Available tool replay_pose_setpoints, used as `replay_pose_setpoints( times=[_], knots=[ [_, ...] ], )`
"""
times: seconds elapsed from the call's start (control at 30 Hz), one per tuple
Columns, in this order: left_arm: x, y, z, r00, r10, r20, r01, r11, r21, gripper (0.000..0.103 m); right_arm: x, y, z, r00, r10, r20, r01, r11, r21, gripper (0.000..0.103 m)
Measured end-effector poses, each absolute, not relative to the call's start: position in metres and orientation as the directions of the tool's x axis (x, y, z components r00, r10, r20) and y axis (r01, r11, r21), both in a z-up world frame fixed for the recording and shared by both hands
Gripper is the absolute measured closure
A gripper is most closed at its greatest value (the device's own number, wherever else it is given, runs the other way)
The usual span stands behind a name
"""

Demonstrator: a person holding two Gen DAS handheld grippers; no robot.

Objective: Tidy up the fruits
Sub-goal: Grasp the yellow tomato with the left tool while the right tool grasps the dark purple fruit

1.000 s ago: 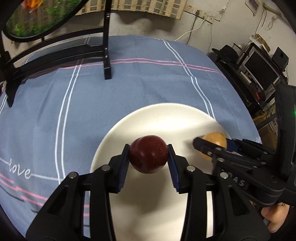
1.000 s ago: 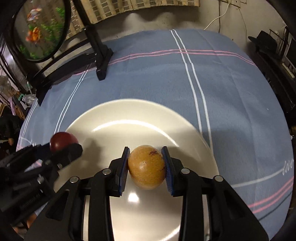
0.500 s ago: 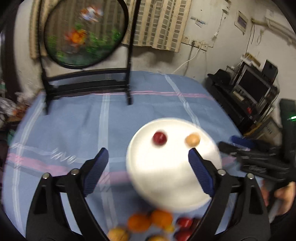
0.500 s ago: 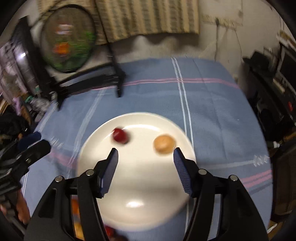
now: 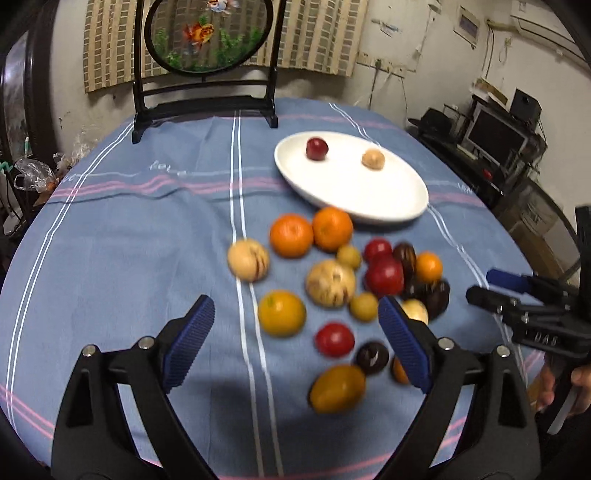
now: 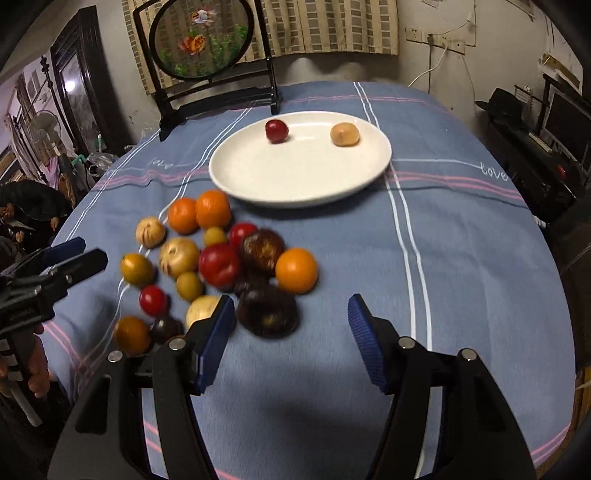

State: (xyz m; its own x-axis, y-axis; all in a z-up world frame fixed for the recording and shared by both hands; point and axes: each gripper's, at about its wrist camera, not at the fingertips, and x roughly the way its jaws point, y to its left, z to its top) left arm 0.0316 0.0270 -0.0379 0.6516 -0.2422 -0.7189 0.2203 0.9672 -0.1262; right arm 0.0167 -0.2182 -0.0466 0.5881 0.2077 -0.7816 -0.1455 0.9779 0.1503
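A white plate sits on the far part of the blue cloth. On it lie a dark red fruit and a tan fruit, apart from each other. Nearer me is a loose pile of several fruits: oranges, red ones, pale striped ones and dark purple ones. My left gripper hovers open above the pile's left part, holding nothing. My right gripper is open and empty over the pile's right edge.
A black-framed round goldfish screen stands at the table's far edge. A dark desk with a monitor is off the table to the right. A person's hand holds the right gripper's handle.
Both grippers let go of their fruits on the plate, opened, and pulled back toward the near side. The loose fruit pile has come into view below them.
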Motion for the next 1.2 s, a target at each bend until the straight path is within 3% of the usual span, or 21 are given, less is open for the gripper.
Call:
replay_pose_setpoints(
  times=[0.5,0.53,0.57,0.97,1.03,1.07,1.13,1.2],
  knots=[
    [-0.001,0.033,-0.070,0.580,-0.246,-0.776,0.243,0.962,-0.123,0.011,0.039,-0.194,-0.090,0.549,0.175,-0.817,-0.162,0.982,0.101,0.039],
    [-0.002,0.033,-0.071,0.579,-0.246,-0.778,0.243,0.962,-0.123,0.011,0.040,-0.193,-0.091,0.557,0.183,-0.810,-0.166,0.980,0.108,0.042],
    [-0.002,0.033,-0.071,0.578,-0.246,-0.779,0.242,0.962,-0.124,0.011,0.042,-0.193,-0.093,0.559,0.208,-0.802,-0.179,0.975,0.128,0.057],
    [0.001,0.020,-0.082,0.559,-0.251,-0.791,0.270,0.956,-0.113,0.011,0.015,-0.210,-0.064,0.602,0.243,-0.761,-0.155,0.970,0.187,0.057],
    [0.001,0.017,-0.086,0.557,-0.253,-0.791,0.277,0.955,-0.110,0.016,0.014,-0.211,-0.063,0.601,0.249,-0.759,-0.153,0.969,0.196,0.057],
    [0.001,0.016,-0.087,0.557,-0.257,-0.790,0.280,0.953,-0.113,0.028,0.013,-0.212,-0.062,0.601,0.250,-0.759,-0.152,0.968,0.198,0.057],
    [0.003,0.013,-0.090,0.537,-0.286,-0.794,0.297,0.945,-0.139,0.041,0.012,-0.213,-0.062,0.602,0.256,-0.756,-0.152,0.967,0.207,0.057],
    [0.005,0.009,-0.096,0.524,-0.288,-0.802,0.308,0.941,-0.137,0.044,0.012,-0.215,-0.063,0.598,0.264,-0.756,-0.149,0.964,0.220,0.057]
  ],
)
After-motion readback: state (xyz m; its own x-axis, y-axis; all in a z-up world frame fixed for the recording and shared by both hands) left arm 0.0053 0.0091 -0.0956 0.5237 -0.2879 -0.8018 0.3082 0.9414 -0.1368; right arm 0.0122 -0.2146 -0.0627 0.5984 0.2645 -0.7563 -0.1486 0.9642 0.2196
